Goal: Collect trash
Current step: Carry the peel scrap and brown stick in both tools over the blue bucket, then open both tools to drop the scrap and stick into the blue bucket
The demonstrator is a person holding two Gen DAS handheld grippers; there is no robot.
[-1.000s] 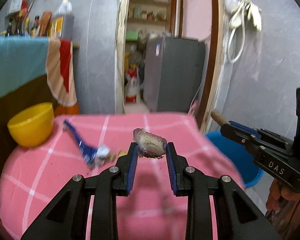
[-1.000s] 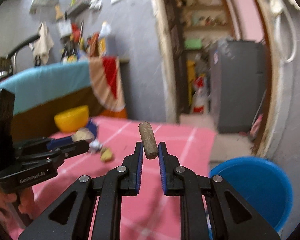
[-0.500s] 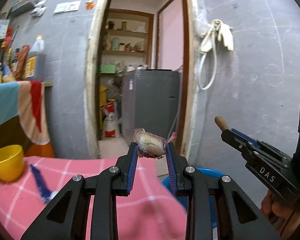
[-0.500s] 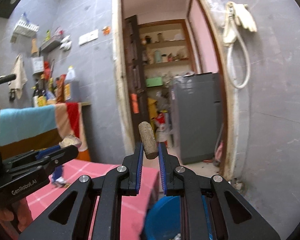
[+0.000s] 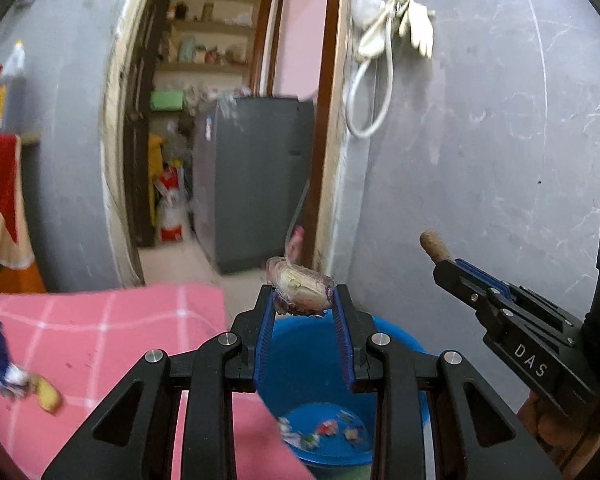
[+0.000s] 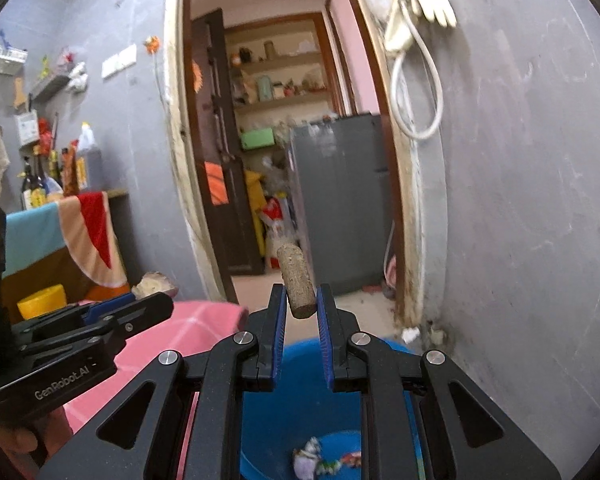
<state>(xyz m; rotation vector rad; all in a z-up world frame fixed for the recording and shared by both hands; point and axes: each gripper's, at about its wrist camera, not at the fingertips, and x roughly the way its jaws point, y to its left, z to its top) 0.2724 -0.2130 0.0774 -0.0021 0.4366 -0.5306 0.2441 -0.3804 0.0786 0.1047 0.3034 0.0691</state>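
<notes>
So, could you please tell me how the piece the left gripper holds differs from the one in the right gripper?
The vegetable scrap in the left gripper is lumpy, pale yellow with purple edges, and lies crosswise. The cork in the right gripper is a smooth brown cylinder standing nearly upright. Both are clamped above the blue bucket.

Grey fridge [image 5: 256, 180] — gloves [image 5: 414, 26] (hanging).

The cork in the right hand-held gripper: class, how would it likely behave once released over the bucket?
The cork looks light and stiff. Round-sided, it would probably roll or bounce in the blue bucket.
</notes>
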